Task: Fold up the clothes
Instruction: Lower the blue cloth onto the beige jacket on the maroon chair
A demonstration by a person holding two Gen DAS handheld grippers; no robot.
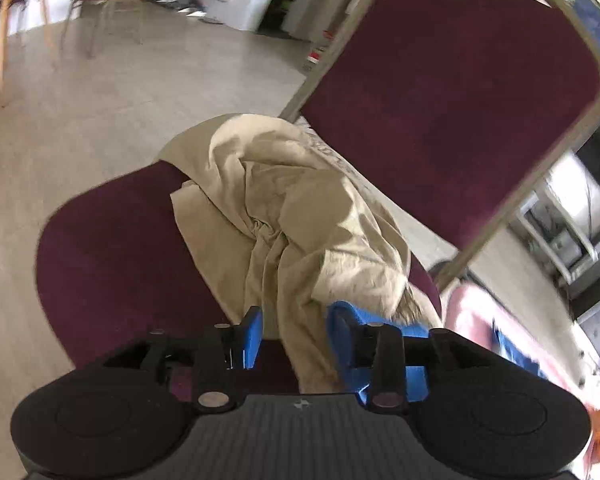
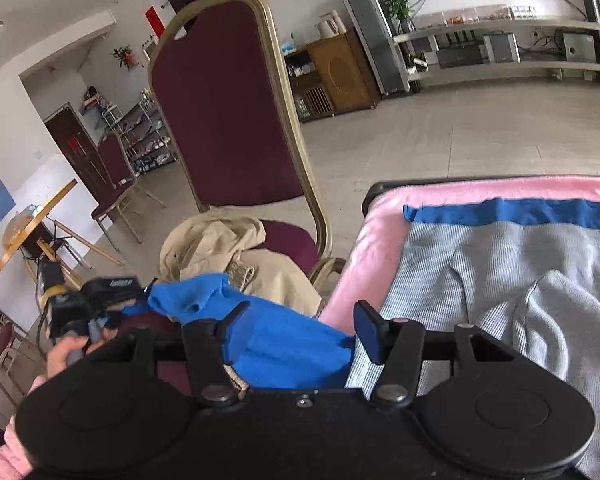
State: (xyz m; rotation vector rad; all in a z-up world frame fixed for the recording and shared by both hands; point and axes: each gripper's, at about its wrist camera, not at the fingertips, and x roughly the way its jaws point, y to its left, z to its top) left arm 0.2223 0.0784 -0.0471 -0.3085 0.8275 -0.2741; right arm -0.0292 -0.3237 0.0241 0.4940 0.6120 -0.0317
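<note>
Low in the left wrist view, the left gripper (image 1: 294,334) stands spread, beige cloth (image 1: 300,232) hanging between its pads untouched, heaped on the maroon chair (image 1: 112,248). Similarly, the right gripper (image 2: 300,330) gapes over blue cloth (image 2: 276,340); a grey garment (image 2: 500,272) lies at right on pink cover (image 2: 364,256).

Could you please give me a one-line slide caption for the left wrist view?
Open left gripper over a crumpled beige cotton garment heaped on a maroon upholstered chair.
</note>
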